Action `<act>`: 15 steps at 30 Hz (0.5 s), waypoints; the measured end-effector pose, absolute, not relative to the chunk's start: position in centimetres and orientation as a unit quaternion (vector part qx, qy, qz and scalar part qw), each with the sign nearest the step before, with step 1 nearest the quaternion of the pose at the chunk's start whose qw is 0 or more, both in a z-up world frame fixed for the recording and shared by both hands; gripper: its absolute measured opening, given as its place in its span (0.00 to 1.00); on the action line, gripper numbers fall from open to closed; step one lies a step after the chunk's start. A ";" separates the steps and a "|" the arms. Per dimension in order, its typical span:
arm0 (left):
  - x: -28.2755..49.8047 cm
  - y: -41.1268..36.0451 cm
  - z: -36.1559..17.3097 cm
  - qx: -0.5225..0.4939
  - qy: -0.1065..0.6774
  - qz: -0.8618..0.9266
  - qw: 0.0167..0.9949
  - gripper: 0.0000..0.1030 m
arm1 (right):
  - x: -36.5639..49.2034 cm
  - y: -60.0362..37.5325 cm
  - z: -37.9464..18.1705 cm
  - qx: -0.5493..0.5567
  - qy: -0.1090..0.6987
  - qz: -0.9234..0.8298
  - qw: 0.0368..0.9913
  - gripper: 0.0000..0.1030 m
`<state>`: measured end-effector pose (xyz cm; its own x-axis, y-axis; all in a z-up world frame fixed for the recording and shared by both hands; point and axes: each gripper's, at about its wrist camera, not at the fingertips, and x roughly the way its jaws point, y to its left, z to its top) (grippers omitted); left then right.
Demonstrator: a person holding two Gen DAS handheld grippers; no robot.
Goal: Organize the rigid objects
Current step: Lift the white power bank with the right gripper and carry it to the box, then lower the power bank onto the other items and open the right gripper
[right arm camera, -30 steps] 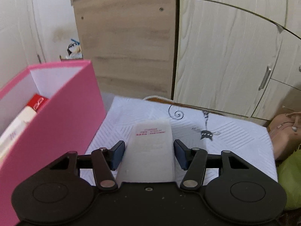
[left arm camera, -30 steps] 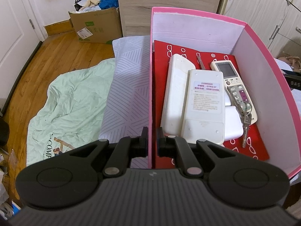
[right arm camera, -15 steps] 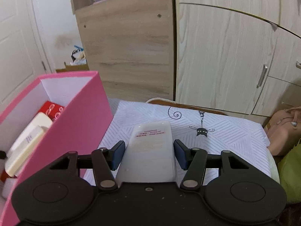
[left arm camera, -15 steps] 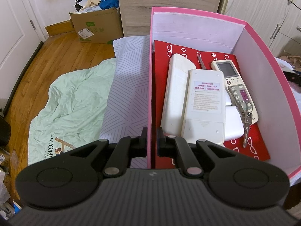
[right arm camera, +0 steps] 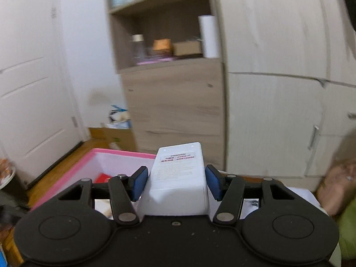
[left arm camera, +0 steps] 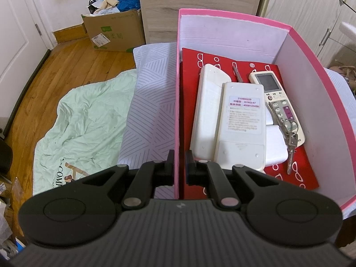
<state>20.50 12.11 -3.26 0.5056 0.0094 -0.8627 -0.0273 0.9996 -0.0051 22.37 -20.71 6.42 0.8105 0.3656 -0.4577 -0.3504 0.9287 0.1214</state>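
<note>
My left gripper (left arm camera: 178,164) is shut on the left wall of the pink box (left arm camera: 233,14), one finger outside and one inside. In the box, on a red glasses-patterned liner (left arm camera: 296,169), lie a labelled white remote (left arm camera: 242,129), a longer white one (left arm camera: 207,111), a remote with a screen (left arm camera: 273,89) and a bunch of keys (left arm camera: 291,142). In the right wrist view, my right gripper (right arm camera: 176,182) is shut on another labelled white remote (right arm camera: 180,169), held in the air near the pink box (right arm camera: 106,153), whose far corner shows at lower left.
The box stands on a white line-patterned sheet (left arm camera: 151,102) beside a crumpled green quilt (left arm camera: 89,115). A cardboard box (left arm camera: 113,33) sits on the wooden floor. A wooden shelf unit (right arm camera: 164,44) and wardrobe doors (right arm camera: 278,111) stand behind; a white door (right arm camera: 33,111) is at left.
My right gripper has risen and tilted upward with the white remote, so the box now shows lower in its view and the shelf has come into sight. The left gripper has not moved.
</note>
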 end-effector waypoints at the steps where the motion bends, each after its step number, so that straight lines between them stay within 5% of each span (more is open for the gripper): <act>1: 20.5 12.1 -3.3 -0.009 0.497 0.011 0.868 0.05 | 21.9 -19.7 6.6 -0.001 0.239 0.196 0.951 0.60; 14: 20.7 12.2 -3.1 -0.012 0.497 0.004 0.867 0.06 | 19.1 -8.4 3.7 -0.089 0.328 0.306 0.889 0.59; 15: 20.7 12.2 -3.1 -0.012 0.497 0.004 0.868 0.06 | 19.0 -7.7 3.4 -0.103 0.329 0.304 0.888 0.48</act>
<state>20.66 12.20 -3.08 0.5056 -0.0044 -0.8628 -0.0188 0.9997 -0.0161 18.96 -7.73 3.37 0.5996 0.4717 -0.6465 -0.6072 0.7944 0.0164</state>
